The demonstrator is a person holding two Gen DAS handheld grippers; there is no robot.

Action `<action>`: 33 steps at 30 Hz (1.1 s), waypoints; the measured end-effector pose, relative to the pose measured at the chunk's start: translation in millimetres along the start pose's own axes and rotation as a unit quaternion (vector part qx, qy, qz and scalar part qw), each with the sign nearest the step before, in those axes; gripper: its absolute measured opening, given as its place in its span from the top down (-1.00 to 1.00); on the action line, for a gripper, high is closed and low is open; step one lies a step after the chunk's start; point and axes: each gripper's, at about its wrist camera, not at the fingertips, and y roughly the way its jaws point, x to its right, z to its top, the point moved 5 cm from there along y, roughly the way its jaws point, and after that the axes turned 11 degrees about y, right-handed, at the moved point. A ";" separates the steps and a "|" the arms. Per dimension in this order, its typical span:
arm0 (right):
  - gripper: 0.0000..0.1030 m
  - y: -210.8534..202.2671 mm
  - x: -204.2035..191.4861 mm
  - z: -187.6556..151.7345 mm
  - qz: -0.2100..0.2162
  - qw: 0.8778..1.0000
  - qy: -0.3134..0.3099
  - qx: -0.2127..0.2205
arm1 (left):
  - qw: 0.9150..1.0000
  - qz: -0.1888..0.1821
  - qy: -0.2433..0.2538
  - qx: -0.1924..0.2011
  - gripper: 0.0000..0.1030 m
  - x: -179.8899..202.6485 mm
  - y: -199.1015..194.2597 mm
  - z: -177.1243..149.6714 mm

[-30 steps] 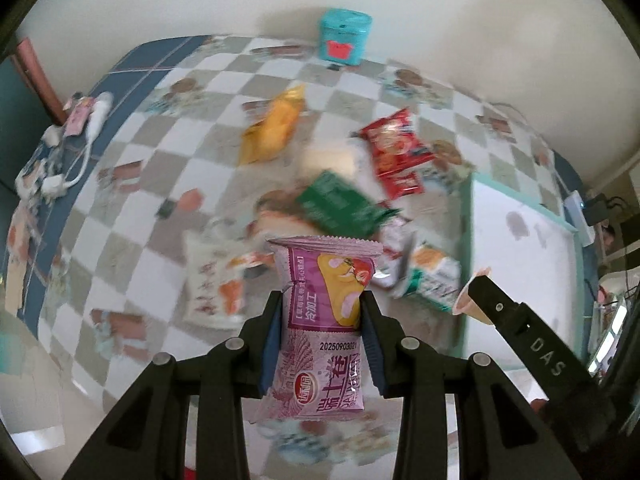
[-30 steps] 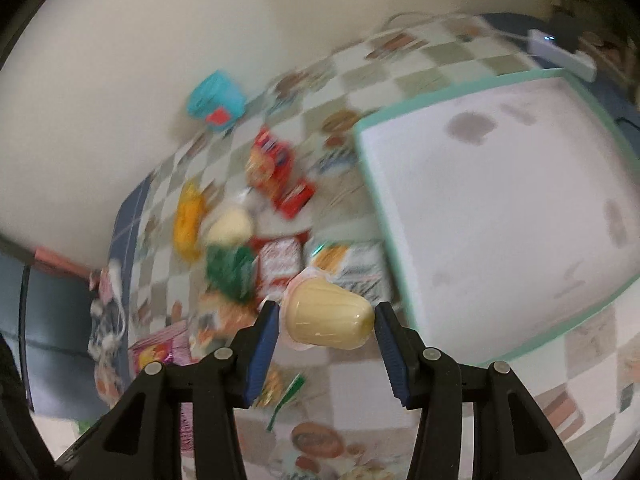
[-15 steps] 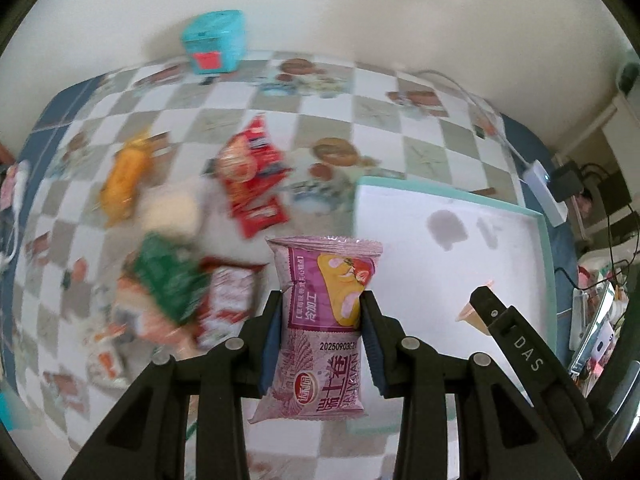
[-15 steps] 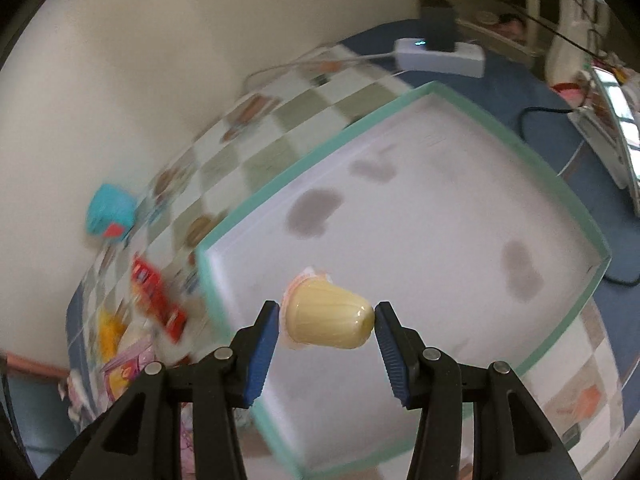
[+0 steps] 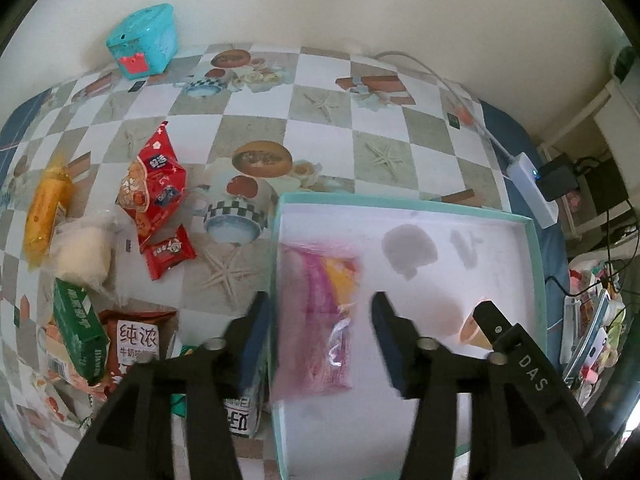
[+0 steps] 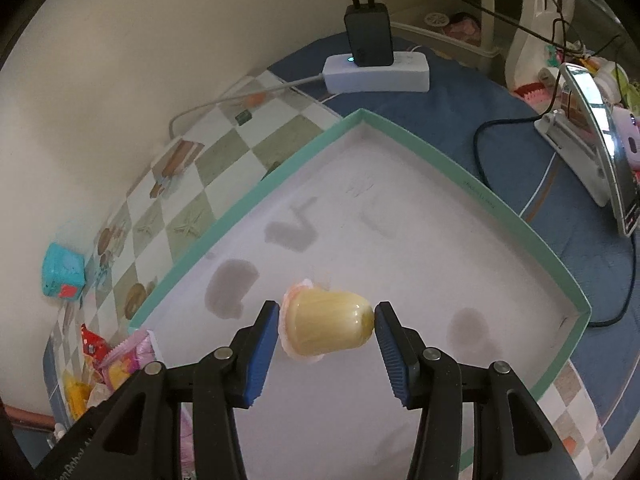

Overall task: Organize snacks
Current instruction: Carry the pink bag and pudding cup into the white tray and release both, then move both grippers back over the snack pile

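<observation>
Left wrist view: the left gripper [image 5: 320,338] has just been opening – its jaws stand spread, the pink packet [image 5: 320,320] blurred between them, released above the tray [image 5: 534,280] where snacks get gathered.

Right wrist view: the right gripper [image 6: 326,342] pinches a yellow jelly cup [image 6: 328,328] sideways over the tray, ready to set down.

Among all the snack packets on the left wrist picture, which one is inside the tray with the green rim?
Only the pink packet, blurred between the open left gripper, is over the white floor of the tray. The red packets, orange packet and green packet lie outside on the checked tablecloth.
</observation>
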 end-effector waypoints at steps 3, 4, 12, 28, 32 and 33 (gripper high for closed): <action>-0.03 -2.7 0.3 0.2 -0.005 1.000 -0.004 -0.001 | 1.000 0.005 -0.008 0.005 -0.23 -5.8 -9.1 -0.4; -0.03 -5.1 0.4 0.4 -0.005 1.000 -0.006 -0.001 | 1.000 0.007 -0.009 0.005 -0.24 -7.8 -12.5 -1.1; -0.17 -33.3 -5.7 -10.0 -0.002 0.999 -0.033 0.013 | 0.998 0.044 -0.053 0.002 -0.44 -44.0 -39.3 -30.9; -0.70 -89.1 -51.4 -97.4 0.034 0.984 -0.170 0.035 | 0.980 0.173 -0.089 0.047 -0.67 -135.0 -103.1 -101.1; -0.89 -97.7 -66.6 -119.4 0.064 0.976 -0.202 0.040 | 0.975 0.185 -0.103 0.063 -0.67 -151.6 -115.4 -114.1; -0.89 -99.9 -70.6 -124.2 0.077 0.974 -0.208 0.040 | 0.974 0.187 -0.106 0.067 -0.67 -155.5 -119.1 -117.1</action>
